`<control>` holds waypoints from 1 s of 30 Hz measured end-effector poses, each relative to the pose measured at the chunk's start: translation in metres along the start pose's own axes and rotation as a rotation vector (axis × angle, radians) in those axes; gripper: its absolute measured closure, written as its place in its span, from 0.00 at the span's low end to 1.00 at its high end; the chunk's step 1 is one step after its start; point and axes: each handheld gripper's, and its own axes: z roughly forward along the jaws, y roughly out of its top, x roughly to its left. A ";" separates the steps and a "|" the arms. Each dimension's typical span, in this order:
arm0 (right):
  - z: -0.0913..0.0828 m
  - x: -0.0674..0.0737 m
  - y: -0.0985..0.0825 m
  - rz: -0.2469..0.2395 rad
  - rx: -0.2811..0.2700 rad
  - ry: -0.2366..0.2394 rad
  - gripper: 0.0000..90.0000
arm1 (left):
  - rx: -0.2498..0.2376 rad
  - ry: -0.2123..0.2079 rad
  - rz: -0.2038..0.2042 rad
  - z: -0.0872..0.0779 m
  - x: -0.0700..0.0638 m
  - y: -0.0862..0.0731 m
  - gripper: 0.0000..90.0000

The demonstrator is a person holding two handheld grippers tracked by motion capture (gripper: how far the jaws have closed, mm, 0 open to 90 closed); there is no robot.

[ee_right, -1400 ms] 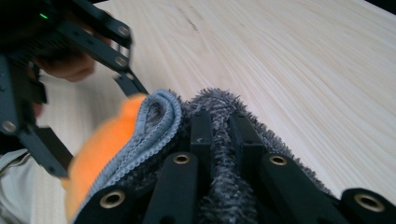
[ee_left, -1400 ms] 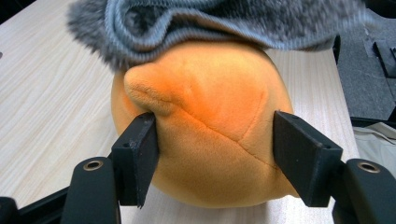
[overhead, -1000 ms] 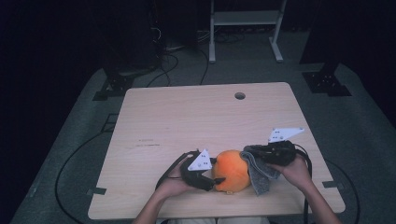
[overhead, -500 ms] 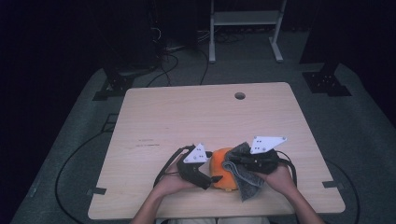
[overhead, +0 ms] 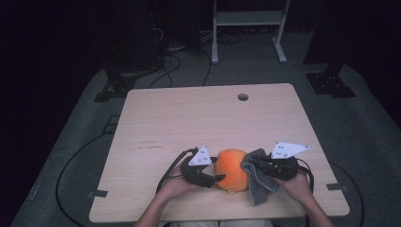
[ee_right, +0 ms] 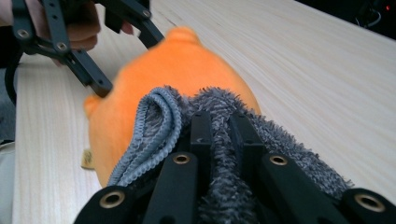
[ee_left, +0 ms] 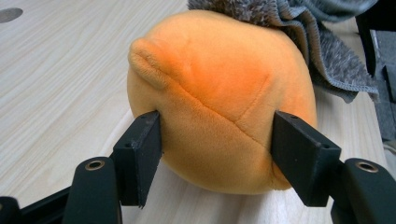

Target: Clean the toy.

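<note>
Wiping down a round orange plush ball with stitched seams [overhead: 231,169] looks like the job here, and the setup makes sense for it. The ball sits on the pale wooden surface [overhead: 189,118] toward the lower middle of the high view, close to the person's edge. The left gripper [ee_left: 215,140] has it from one side, its two black fingers [ee_left: 140,149] clamped against the plush flanks low down near the wood; those fingers have just been closing, and in the left gripper view they press into the fabric with the ball between them. That grip is there to stop the soft, rollable thing from scooting away, I'd guess. The right gripper [ee_right: 219,126] comes in from the other side with its fingers squeezed together on a bunched grey fuzzy cloth with a ribbed hem [ee_right: 224,186], and the cloth lies against the ball's upper side while the loose end hangs down to the surface at the lower right of the high view [overhead: 259,189]. Pinching the cloth in a wad gives a padded tip to rub with, so the hard fingers never drag on the plush. The two hands sit just beside the ball, one at each flank.
</note>
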 end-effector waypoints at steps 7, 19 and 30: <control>0.007 -0.013 -0.002 0.034 -0.011 -0.012 0.90 | -0.026 -0.085 0.070 -0.011 -0.003 0.004 0.37; 0.013 0.041 0.050 -0.180 -0.013 0.056 0.90 | -0.005 -0.087 0.076 -0.001 -0.009 0.007 0.48; 0.019 0.030 0.030 -0.166 0.004 0.032 0.90 | 0.017 -0.081 0.032 0.000 0.000 -0.001 0.46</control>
